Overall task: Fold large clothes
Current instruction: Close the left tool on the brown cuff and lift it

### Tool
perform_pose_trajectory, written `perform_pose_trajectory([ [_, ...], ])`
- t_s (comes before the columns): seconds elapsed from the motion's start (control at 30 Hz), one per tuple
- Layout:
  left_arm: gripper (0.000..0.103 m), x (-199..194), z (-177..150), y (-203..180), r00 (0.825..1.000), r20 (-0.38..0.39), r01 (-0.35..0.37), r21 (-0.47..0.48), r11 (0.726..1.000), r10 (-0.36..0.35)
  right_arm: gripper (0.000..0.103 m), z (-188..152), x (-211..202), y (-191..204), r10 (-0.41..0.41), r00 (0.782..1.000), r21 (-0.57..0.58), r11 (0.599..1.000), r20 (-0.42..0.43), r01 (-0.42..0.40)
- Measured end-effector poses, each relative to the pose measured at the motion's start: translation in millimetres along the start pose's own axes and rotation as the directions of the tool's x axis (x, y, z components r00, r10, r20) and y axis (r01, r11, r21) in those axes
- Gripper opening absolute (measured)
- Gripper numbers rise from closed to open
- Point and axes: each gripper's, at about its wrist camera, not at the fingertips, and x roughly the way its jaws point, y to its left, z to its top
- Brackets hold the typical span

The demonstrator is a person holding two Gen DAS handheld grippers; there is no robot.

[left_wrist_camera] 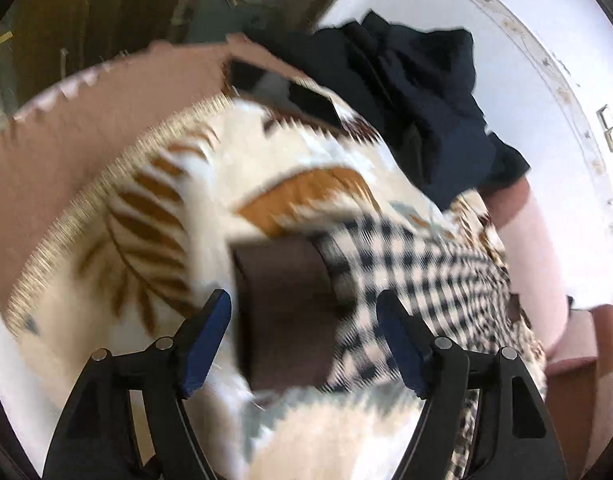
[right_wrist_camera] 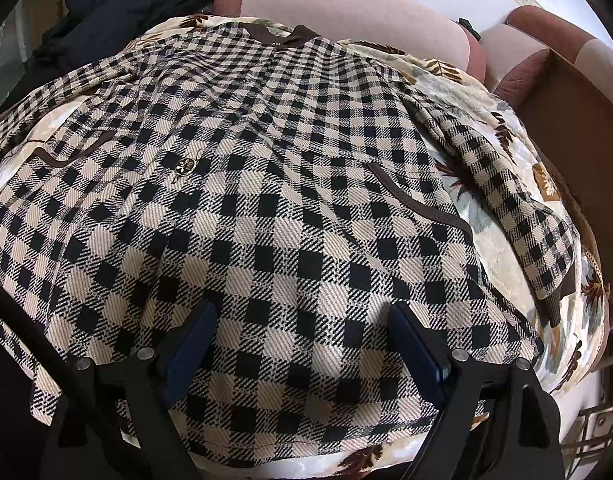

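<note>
The leaf-print blanket [right_wrist_camera: 502, 216] covers the sofa seat and serves as the work surface, and everything here is best placed against it. Spread flat on top of the blanket lies the checked coat [right_wrist_camera: 266, 184], front up, its brown collar [right_wrist_camera: 290, 36] at the blanket's far side and its hem at the near side. Both sleeves lie out to the sides of the body, the right one [right_wrist_camera: 518, 204] trailing down over the blanket's right edge, so no fold looks made yet; the laying-out seems done, and the sleeves and the body are all left to fold. A dark heap of clothes [right_wrist_camera: 106, 8] waits beyond the blanket's far left corner, probably further work. The right gripper [right_wrist_camera: 302, 344] hovers over the coat's hem at the near edge of the blanket, jaws wide and closed on nothing. The left gripper [left_wrist_camera: 302, 320], seen in a blurred view, also stands with its jaws wide apart and empty, over the brown cuff [left_wrist_camera: 286, 300] of the coat's left sleeve, which lies on the blanket's left part.
</note>
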Motion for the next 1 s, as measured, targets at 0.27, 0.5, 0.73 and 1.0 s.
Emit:
perform_pose_trajectory([
  [0.27,0.007,15,16,-37,0.987,-0.017,-0.151,0.180,0.972,0.157,0.091,0,-4,4,-0.029,1.000,-0.029,0.999,-0.001,0.029],
  [0.5,0.007,20,87,-38,0.976,0.077,-0.215,0.144,0.966,0.206,0.091,4,-1,7,-0.044,0.999,-0.041,0.998,-0.006,0.044],
  [0.73,0.007,26,81,-40,0.963,0.094,-0.265,0.128,0.956,0.254,0.091,6,-4,10,-0.016,1.000,-0.060,0.998,0.004,0.016],
  [1.0,0.062,-42,64,-27,0.960,0.230,-0.142,-0.106,0.984,0.163,0.091,17,-27,13,0.055,0.993,-0.097,0.994,0.109,-0.045],
])
